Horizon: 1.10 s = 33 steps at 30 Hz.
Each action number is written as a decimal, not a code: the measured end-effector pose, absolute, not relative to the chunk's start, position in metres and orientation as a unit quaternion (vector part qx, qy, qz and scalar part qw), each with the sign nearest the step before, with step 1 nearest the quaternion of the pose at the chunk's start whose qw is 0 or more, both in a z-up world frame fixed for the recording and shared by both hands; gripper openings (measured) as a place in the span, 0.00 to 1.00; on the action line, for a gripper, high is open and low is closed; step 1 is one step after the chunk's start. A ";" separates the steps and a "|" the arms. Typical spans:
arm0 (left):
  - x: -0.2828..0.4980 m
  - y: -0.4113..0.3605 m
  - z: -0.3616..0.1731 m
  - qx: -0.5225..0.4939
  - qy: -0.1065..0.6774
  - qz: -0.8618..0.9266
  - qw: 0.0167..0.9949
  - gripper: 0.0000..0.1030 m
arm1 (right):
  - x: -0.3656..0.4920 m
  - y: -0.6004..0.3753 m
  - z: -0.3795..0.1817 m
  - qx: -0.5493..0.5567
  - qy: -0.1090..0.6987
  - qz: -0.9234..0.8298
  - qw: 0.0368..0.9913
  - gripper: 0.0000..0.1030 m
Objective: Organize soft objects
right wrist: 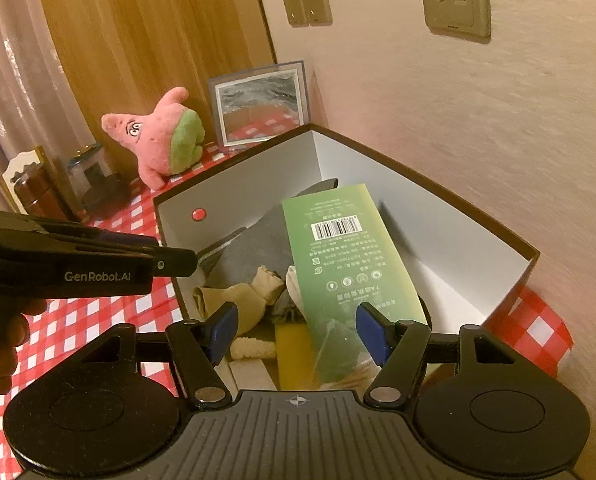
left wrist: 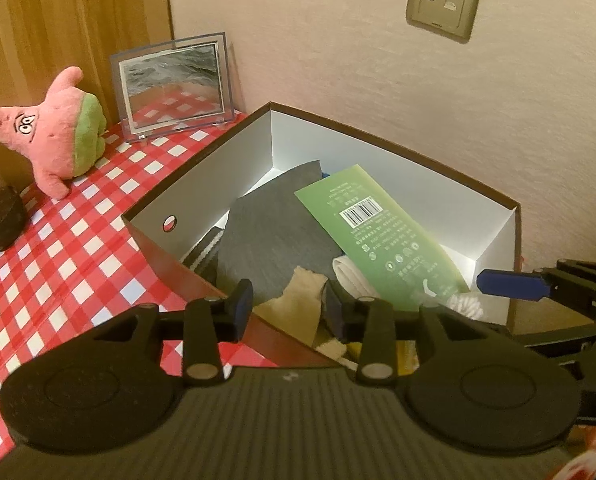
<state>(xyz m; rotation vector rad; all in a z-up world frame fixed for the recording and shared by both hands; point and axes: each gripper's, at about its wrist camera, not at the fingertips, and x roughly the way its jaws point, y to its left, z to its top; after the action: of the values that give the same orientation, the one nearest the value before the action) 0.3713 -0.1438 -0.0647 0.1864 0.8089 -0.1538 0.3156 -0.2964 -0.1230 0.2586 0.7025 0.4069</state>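
Left gripper (left wrist: 288, 306): jaws stand apart, blue pads clear of one another. Nothing is clamped between them. It hangs over the near edge of the box (left wrist: 397, 148), with a beige sock (left wrist: 298, 300) lying in the box below the gap; whether the pads touch that sock cannot be told from the left wrist view. In the right wrist view the same gripper enters from the left, its tip at the box's left wall, and a hand (right wrist: 2, 344) grips its handle.

Right gripper (right wrist: 296, 330): jaws stand wide apart, holding nothing. Its pads sit above the near end of the box; the right pad lies just beside the lower edge of a green packet (right wrist: 337, 256), contact not determinable. One of its blue pads also shows at the right edge of the left wrist view, over the box's right corner.

Box contents: the open box, white inside with a brown rim, stands on a red-and-white checked tablecloth (left wrist: 58, 248) against the wall. Inside lie a grey cloth (left wrist: 274, 236), the green packet with a barcode resting on top, a white rolled item (left wrist: 349, 276), the beige sock and a yellow item (right wrist: 294, 356) near the front.

Outside the box: a pink star-shaped plush toy (left wrist: 54, 132) stands on the tablecloth to the left, well apart from the box, next to a picture frame (left wrist: 174, 84).
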 end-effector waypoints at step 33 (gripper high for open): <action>-0.015 0.072 -0.029 0.082 0.383 0.022 0.920 0.39 | -0.010 -0.120 -0.087 0.153 0.337 0.198 0.907 0.64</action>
<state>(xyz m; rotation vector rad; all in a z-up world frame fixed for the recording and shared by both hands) -0.0154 0.0722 -0.0293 0.1688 0.7875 0.0442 -0.0100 -0.1203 -0.0871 0.3160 0.6965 0.4089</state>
